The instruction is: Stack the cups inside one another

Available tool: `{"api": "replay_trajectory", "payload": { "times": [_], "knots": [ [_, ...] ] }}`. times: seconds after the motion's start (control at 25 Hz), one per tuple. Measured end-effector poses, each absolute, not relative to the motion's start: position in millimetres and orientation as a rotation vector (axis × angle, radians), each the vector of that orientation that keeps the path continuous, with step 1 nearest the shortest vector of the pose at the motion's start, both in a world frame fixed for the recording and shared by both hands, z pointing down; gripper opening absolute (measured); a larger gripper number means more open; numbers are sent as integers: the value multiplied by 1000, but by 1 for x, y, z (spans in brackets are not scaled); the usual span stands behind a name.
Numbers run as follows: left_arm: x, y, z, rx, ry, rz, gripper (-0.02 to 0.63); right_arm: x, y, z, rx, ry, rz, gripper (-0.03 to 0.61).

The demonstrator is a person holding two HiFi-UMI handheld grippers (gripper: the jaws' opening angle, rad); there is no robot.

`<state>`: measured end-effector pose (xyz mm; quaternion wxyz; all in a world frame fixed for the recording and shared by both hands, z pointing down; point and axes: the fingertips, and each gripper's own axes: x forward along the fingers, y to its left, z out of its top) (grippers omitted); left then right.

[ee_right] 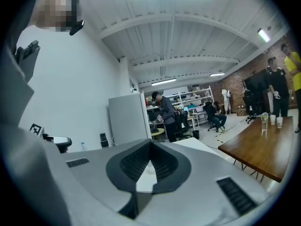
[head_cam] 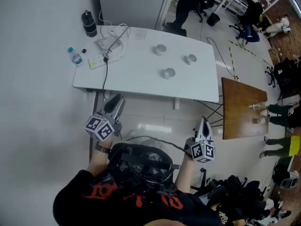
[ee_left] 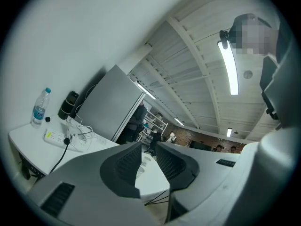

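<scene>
A person is facing a white table where three cups are sitting well apart. The left gripper is gaping and the right gripper is pinching closed (both empty). If it is arriving closed, it is likely toppling a cup.

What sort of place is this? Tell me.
Probably an open-plan lab or workshop office: a white table with cups, a wooden table, and storage shelving near a brick wall.

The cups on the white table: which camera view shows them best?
The head view: all three cups stand apart on the table, seen whole from above. Both gripper views show only tiny, partly hidden glimpses between the jaws.
</scene>
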<state>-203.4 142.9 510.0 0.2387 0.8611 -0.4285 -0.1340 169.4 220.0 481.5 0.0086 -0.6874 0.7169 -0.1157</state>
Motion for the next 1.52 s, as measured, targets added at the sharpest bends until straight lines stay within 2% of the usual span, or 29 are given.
{"api": "replay_trajectory", "payload": {
  "times": [0.36, 0.72, 1.12, 1.36, 1.48, 1.52],
  "knots": [
    [-201, 113, 524, 2331, -1174, -322, 78, 155, 176, 483, -2121, 2294, -346, 5],
    [-186, 39, 494, 2499, -1289, -179, 78, 156, 108, 495, -2015, 2368, -264, 5],
    [-128, -34, 462, 2579, -1364, -79, 80, 154, -12, 484, -1871, 2612, -106, 5],
    [-122, -56, 464, 2499, -1412, -64, 80, 158, -44, 511, -1744, 2744, -175, 8],
    [-114, -65, 465, 2484, -1417, -48, 80, 159, -52, 531, -1700, 2786, -260, 74],
    [-110, -68, 467, 2487, -1404, -42, 80, 159, -55, 537, -1694, 2796, -282, 76]
  ]
}}
